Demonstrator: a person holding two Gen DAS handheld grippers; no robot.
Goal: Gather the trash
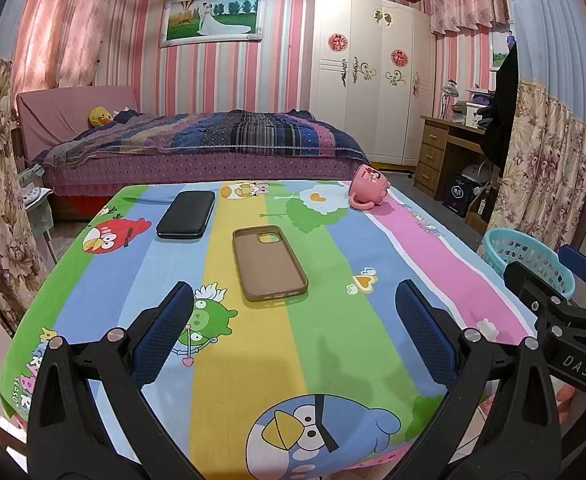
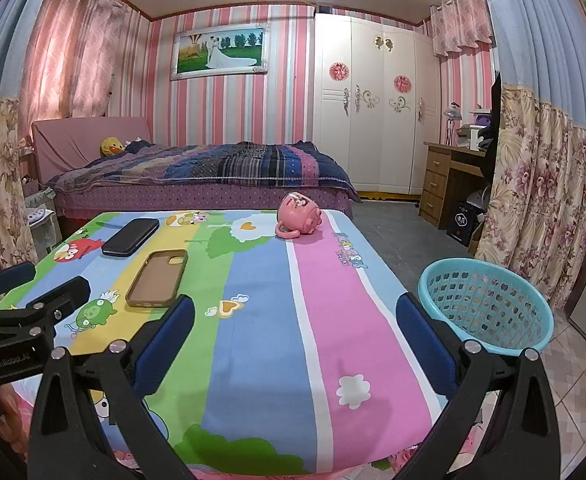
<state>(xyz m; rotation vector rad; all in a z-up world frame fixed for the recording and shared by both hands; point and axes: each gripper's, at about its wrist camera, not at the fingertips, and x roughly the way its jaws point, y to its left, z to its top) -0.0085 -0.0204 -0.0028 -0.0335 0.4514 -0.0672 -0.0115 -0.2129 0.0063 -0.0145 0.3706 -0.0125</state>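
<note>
A brown phone case (image 1: 268, 263) (image 2: 157, 277) lies open side up in the middle of the table. A black case (image 1: 187, 213) (image 2: 131, 236) rests behind it to the left. A pink mug (image 1: 368, 187) (image 2: 299, 215) lies tipped on its side at the far right of the table. A turquoise mesh basket (image 1: 530, 259) (image 2: 487, 304) stands on the floor off the table's right edge. My left gripper (image 1: 293, 304) is open over the near table, short of the brown case. My right gripper (image 2: 295, 316) is open over the pink stripe, nothing between its fingers.
The table wears a striped cartoon cloth (image 1: 333, 340) (image 2: 261, 360). A bed (image 1: 213, 140) stands behind the table, a white wardrobe (image 2: 373, 104) and a wooden desk (image 2: 449, 176) at the back right. Floral curtains (image 2: 541, 184) hang close on the right.
</note>
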